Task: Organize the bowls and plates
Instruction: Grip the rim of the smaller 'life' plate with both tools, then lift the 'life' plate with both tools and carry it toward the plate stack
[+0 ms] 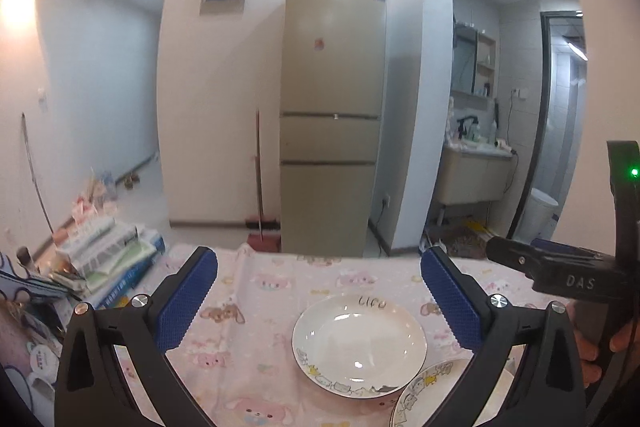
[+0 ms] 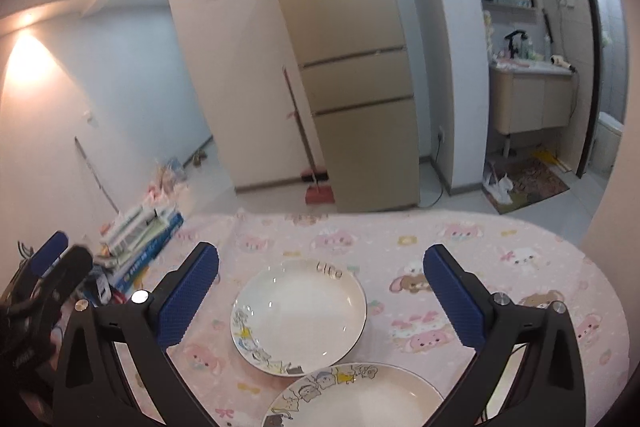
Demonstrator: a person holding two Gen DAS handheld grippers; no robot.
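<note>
While both the left gripper (image 1: 319, 293) and right gripper (image 2: 321, 289) hang wide apart with nothing between the pads, two plates lie on the table (image 2: 520, 251): the far plate (image 2: 298, 315) mid-table and the near plate (image 2: 356, 397) by the near edge, rims overlapping or just touching (can't tell which). Judging by that, nothing is stacked yet and no bowl is in sight, so most of the job looks left. Near plate is cut off by the frame bottom; the table's left edge hides behind clutter.

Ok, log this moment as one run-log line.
left tool: open, empty | right tool: open, empty | far plate: on table | near plate: rims touching or overlapping
</note>
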